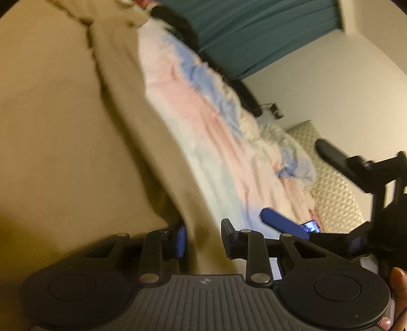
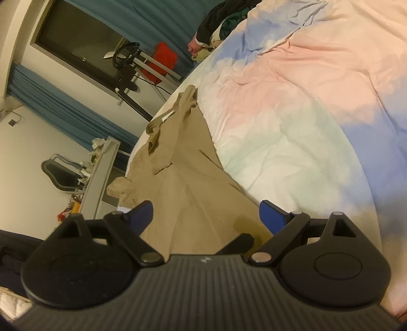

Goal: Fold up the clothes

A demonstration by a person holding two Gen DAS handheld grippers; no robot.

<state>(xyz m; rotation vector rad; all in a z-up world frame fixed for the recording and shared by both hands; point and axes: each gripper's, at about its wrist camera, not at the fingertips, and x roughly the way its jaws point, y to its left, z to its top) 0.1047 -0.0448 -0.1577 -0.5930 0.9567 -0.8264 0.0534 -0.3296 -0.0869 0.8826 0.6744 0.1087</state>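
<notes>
So there's one beige garment [image 2: 183,183] here, lying along the bed's left edge on the pastel sheet [image 2: 292,132], collar end toward the far edge and the hem end right under both claws.

Left claw [image 1: 203,240]: pads fairly close together with a fold of the beige fabric running up between them. It's blurry, so I honestly can't tell if the pads are actually pinching the cloth or just sitting either side of it.

Right claw [image 2: 207,216]: fingers wide apart, beige fabric lying between them, nothing gripped. From the left wrist view you can also see it hovering over the sheet near the bed's right side.

What could go wrong, imo: if the left claw only has a thin wrinkle, the cloth could slide out the moment it lifts, and the fold comes out lopsided. Same if the right one closes on the bedsheet along with the garment, since both are soft and layered right there. That would drag the sheet up too.

Count: one garment being folded, two claws, one pile of dark clothes [image 2: 223,17] at the far edge, one quilted pillow [image 1: 335,193].
</notes>
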